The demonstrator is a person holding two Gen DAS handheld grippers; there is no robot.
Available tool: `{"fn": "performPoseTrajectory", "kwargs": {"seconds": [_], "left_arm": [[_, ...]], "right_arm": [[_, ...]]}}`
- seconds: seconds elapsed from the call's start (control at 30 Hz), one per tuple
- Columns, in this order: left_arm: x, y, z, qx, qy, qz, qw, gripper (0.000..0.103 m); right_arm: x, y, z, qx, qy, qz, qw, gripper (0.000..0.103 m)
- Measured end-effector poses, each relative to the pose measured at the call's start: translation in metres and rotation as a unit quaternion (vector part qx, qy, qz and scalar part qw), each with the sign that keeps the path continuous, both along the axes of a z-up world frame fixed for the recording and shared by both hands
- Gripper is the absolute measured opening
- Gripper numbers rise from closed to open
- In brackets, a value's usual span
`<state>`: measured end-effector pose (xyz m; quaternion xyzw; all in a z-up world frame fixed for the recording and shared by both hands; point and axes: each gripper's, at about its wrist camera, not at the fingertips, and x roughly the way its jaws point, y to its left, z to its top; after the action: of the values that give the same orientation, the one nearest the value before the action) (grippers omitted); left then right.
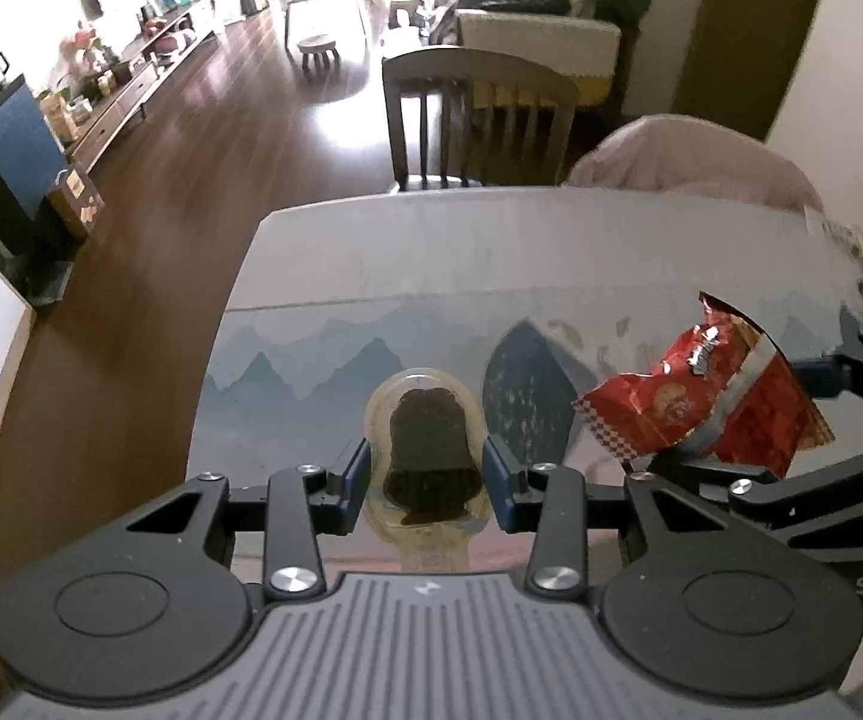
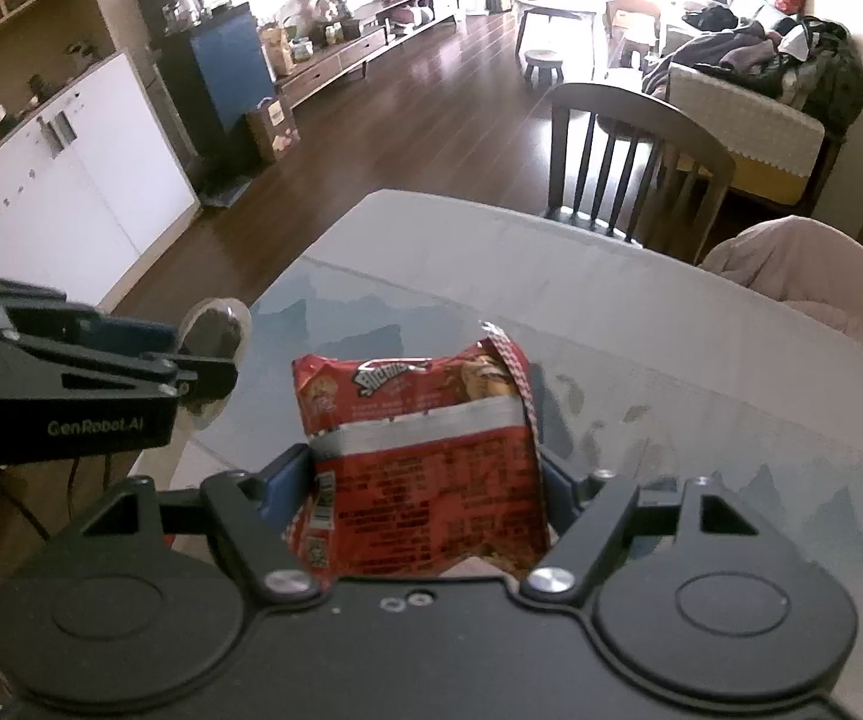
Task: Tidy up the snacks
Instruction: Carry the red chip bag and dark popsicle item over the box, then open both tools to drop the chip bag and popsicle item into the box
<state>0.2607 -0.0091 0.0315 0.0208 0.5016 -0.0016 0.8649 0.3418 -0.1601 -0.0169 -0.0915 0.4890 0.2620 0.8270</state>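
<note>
Left claw (image 1: 425,468) squeezes a clear snack pack (image 1: 425,450) with a dark snack inside, one blue pad on each side of it. Right claw (image 2: 428,480) grips a red snack bag (image 2: 425,468) the same way, with the bag standing up between its pads. Both packs hang in the air above the worktop (image 1: 431,252), near its close edge. In the left view the red bag sits off to the right, and in the right view the clear pack sits off to the left, so the two claws are side by side and apart.

To do this step well, I think both claws should keep a firm but soft squeeze, so the red bag does not crush and the slippery clear pack does not slide out. They should keep apart so the packs do not bump.

No box, tray or basket shows in these views, so I cannot tell where the snacks should go. The clear pack is sealed, and the red bag looks shut too.
</note>
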Motion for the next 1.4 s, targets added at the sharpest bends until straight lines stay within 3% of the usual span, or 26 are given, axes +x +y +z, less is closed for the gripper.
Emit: {"fn": "performPoseTrajectory", "kwargs": {"seconds": [0.23, 0.5, 0.8, 1.17, 1.4], "left_arm": [[-0.038, 0.004, 0.001, 0.003, 0.019, -0.024, 0.9995, 0.039], [-0.078, 0.0, -0.023, 0.007, 0.056, -0.049, 0.9972, 0.039], [-0.102, 0.003, -0.074, -0.007, 0.107, -0.046, 0.9932, 0.039], [-0.104, -0.005, -0.14, -0.016, 0.139, -0.037, 0.9895, 0.04], [-0.106, -0.011, -0.168, -0.011, 0.154, -0.038, 0.9873, 0.04]], "right_arm": [[-0.035, 0.006, 0.003, 0.002, 0.009, 0.013, 1.0, 0.076], [-0.071, 0.012, -0.011, 0.006, 0.034, 0.022, 0.999, 0.076], [-0.109, 0.009, -0.066, -0.009, 0.077, 0.015, 0.997, 0.076], [-0.129, 0.007, -0.131, -0.046, 0.113, 0.001, 0.993, 0.076], [-0.135, 0.005, -0.15, -0.073, 0.109, 0.0, 0.991, 0.076]]}}
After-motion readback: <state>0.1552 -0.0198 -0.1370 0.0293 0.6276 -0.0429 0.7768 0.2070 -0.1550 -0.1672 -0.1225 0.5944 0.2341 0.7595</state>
